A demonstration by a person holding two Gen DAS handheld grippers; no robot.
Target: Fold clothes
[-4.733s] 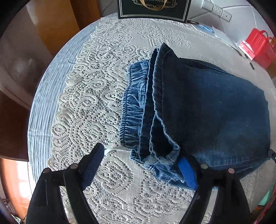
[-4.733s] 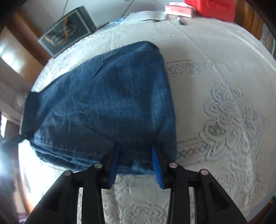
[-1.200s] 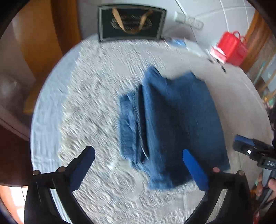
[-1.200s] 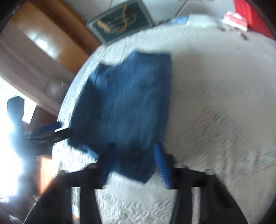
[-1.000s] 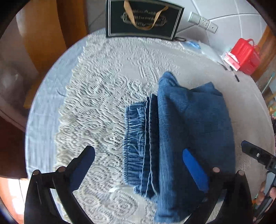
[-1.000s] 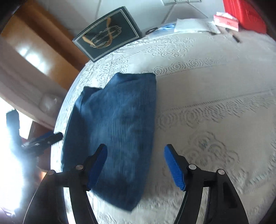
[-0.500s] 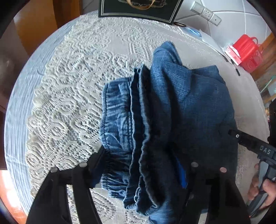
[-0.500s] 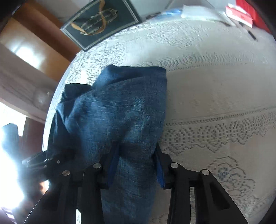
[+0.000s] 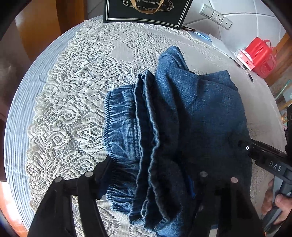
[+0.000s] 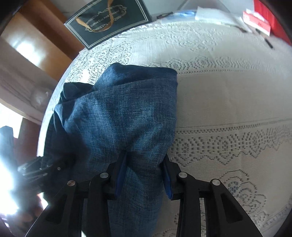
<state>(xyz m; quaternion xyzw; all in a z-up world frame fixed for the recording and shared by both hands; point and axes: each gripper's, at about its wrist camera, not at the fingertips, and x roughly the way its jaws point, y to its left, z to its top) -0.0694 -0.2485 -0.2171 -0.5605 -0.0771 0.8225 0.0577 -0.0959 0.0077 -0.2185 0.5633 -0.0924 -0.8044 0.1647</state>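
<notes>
Folded blue jeans lie bunched on the white lace tablecloth, elastic waistband on the left. My left gripper is shut on the near end of the folded stack, with denim filling the space between its fingers. My right gripper is shut on the jeans at their other side, with cloth pinched between its blue pads. The right gripper also shows at the right edge of the left wrist view. The cloth looks raised and rumpled between the two grips.
A dark gift box stands at the table's far edge. A red bag, papers and a pen lie at the far right. A wall socket is behind. The round table's edge curves at the left.
Both grippers were open above the jeans a second ago. They have come down and shut on the folded jeans, which have bunched up between them.
</notes>
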